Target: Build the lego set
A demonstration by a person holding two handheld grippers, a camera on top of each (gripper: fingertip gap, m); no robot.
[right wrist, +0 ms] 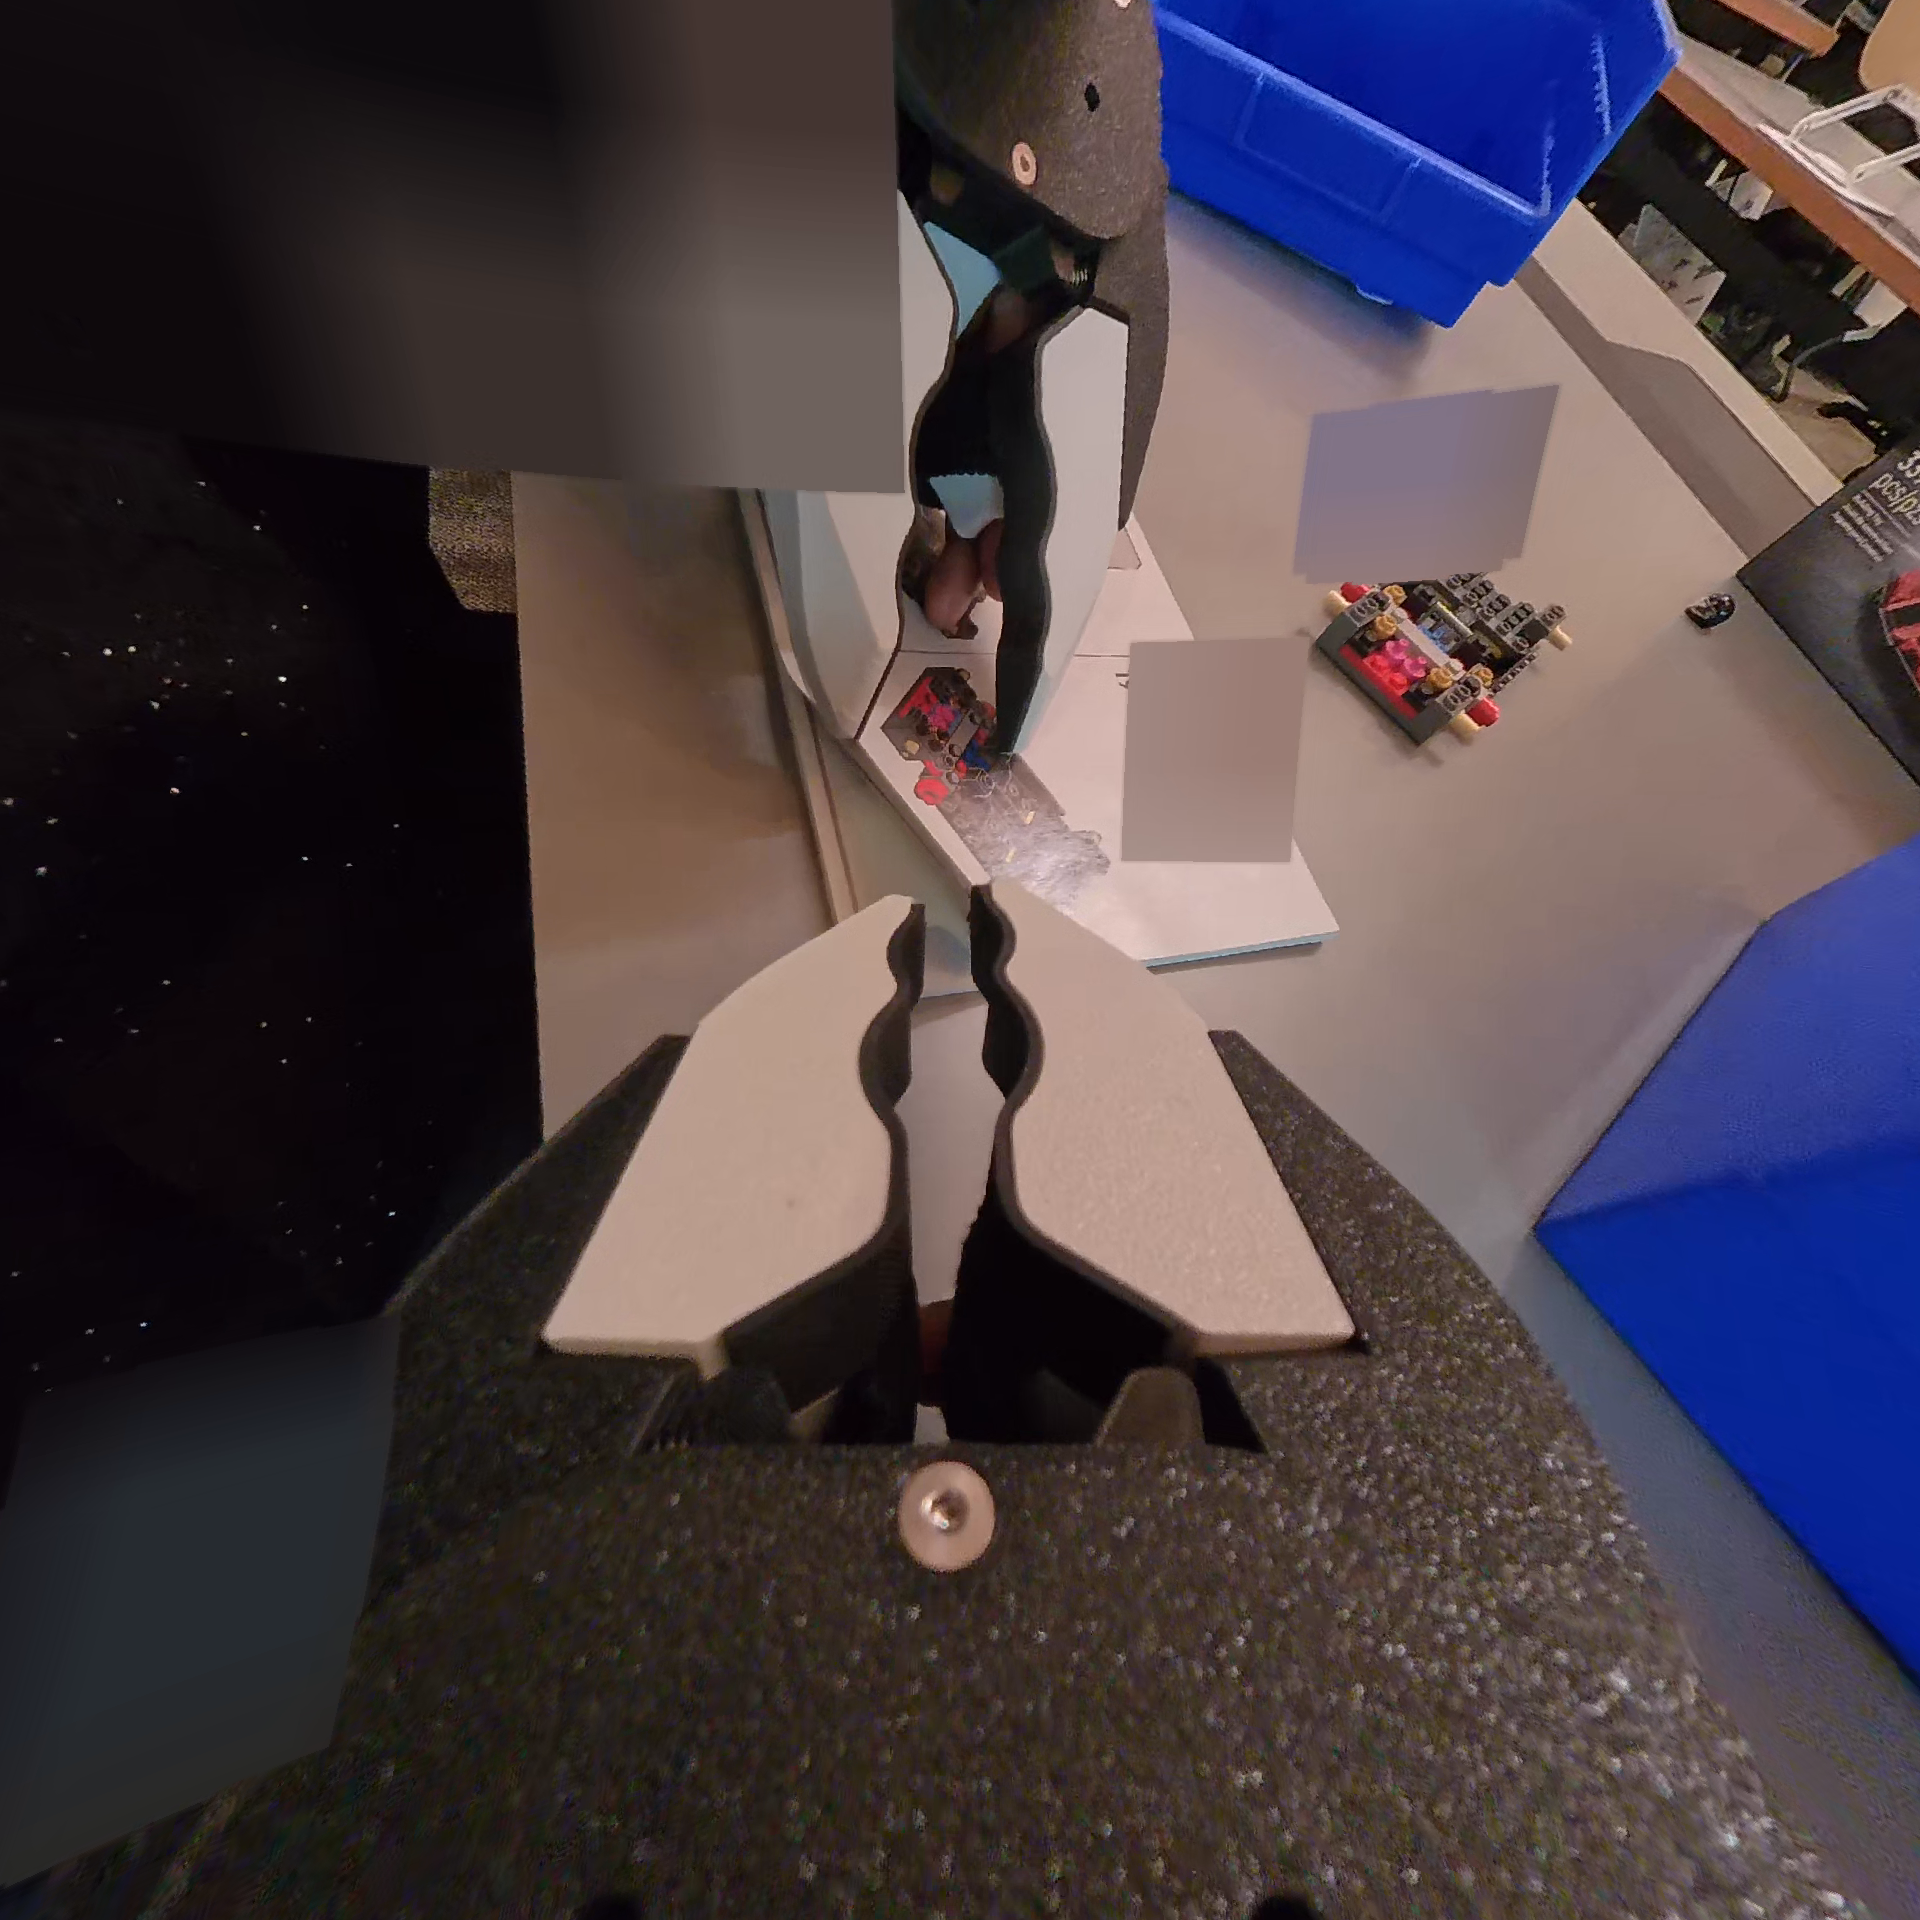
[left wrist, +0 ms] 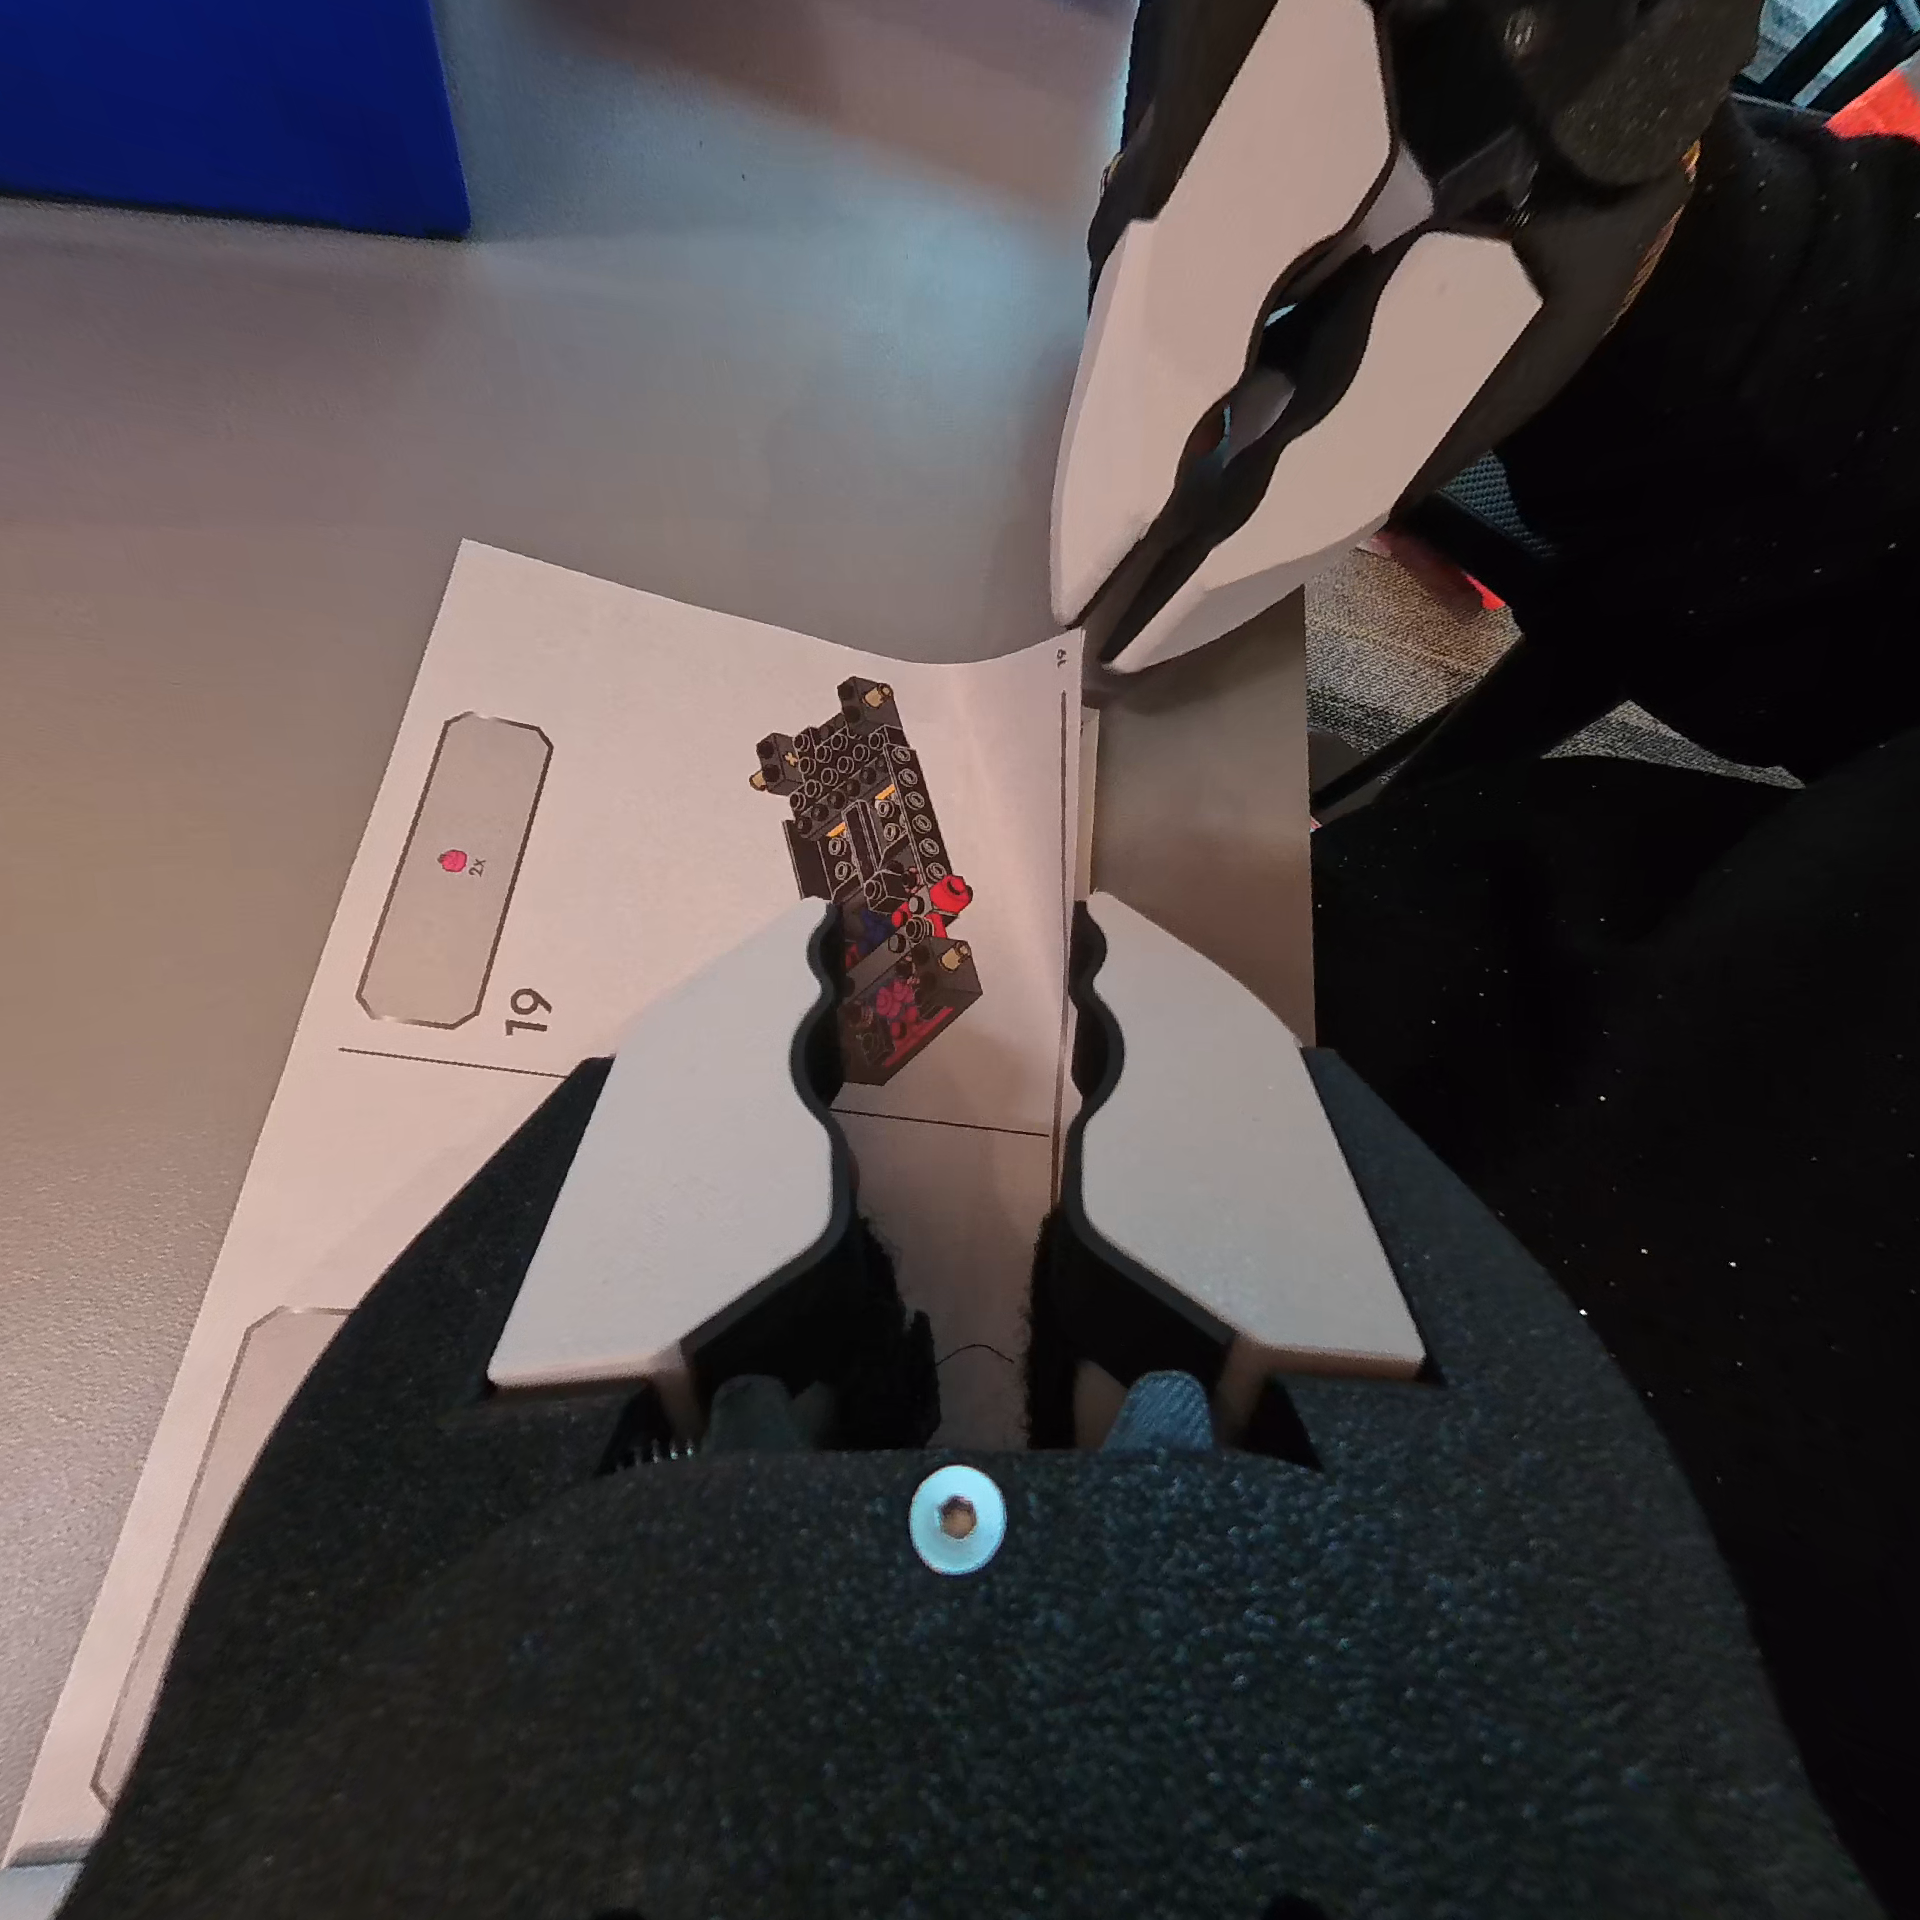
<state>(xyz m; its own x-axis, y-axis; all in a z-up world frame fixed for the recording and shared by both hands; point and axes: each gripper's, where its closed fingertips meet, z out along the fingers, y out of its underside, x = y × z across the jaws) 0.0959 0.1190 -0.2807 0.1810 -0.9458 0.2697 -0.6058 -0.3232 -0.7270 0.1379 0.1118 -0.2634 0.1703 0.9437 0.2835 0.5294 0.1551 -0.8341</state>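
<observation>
The open instruction booklet (left wrist: 644,779) lies on the grey table near its edge; the page shows a drawing of a black, red and blue build. My left gripper (left wrist: 951,914) is open, held low over that page with nothing between its fingers. My right gripper (left wrist: 1091,649) is shut on the far corner of the page, which curls upward. In the right wrist view my right gripper (right wrist: 945,904) pinches the page edge, with the left gripper (right wrist: 940,717) beyond it, tips down on the booklet (right wrist: 1226,904). The part-built lego model (right wrist: 1444,655), black and grey with red and pink pieces, sits on the table to the right.
A blue bin (right wrist: 1382,135) stands at the back right, a blue box (right wrist: 1766,1195) at the near right. A dark set box (right wrist: 1860,582) is at the right edge, with a small black piece (right wrist: 1709,613) beside it. The table edge (left wrist: 1304,831) runs just beside the booklet. Across from one pair of fingers to the other is roughly 5 cm.
</observation>
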